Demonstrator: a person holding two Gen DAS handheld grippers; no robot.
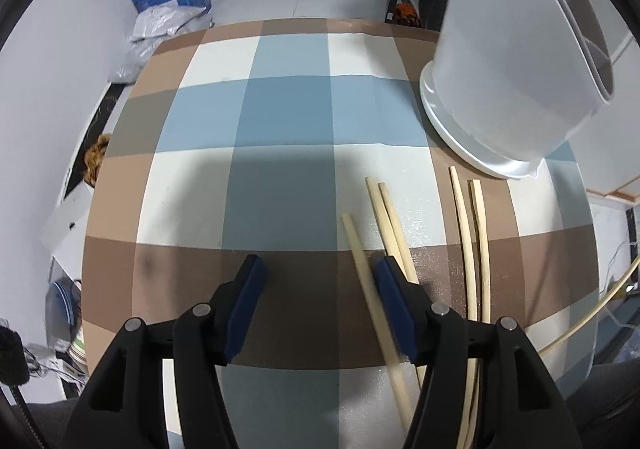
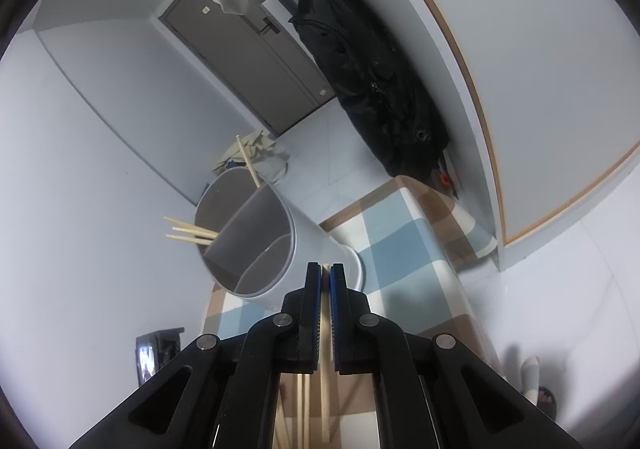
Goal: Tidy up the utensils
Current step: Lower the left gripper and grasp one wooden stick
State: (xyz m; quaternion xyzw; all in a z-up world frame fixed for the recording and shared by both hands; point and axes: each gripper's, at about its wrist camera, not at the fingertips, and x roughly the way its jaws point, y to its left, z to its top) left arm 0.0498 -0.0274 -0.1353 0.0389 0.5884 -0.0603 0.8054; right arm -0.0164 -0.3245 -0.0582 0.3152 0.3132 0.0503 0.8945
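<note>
- Nearest the left wrist lens, the left gripper hangs steeply over the table with its blue-padded jaws spread apart and nothing pressed between them; one loose chopstick lies on the cloth just inside the right-hand pad.
- Checked tablecloth in blue, white and brown squares covers the whole table and is the largest thing in the left wrist view.
- White utensil holder, a tall tub divided into compartments, stands on a round white drip tray at the far right part of the cloth.
- From the right wrist view the holder shows its inner partitions; three chopsticks lean out of the left compartment and one more sticks up from the rear one.
- Right gripper is clenched on a single chopstick, whose pale shaft runs back between the pads toward the camera; its tip sits close to the holder's base.
- Four further chopsticks lie on the cloth near the drip tray: a pair beside the left gripper's right-hand finger, and another pair further right.
</note>
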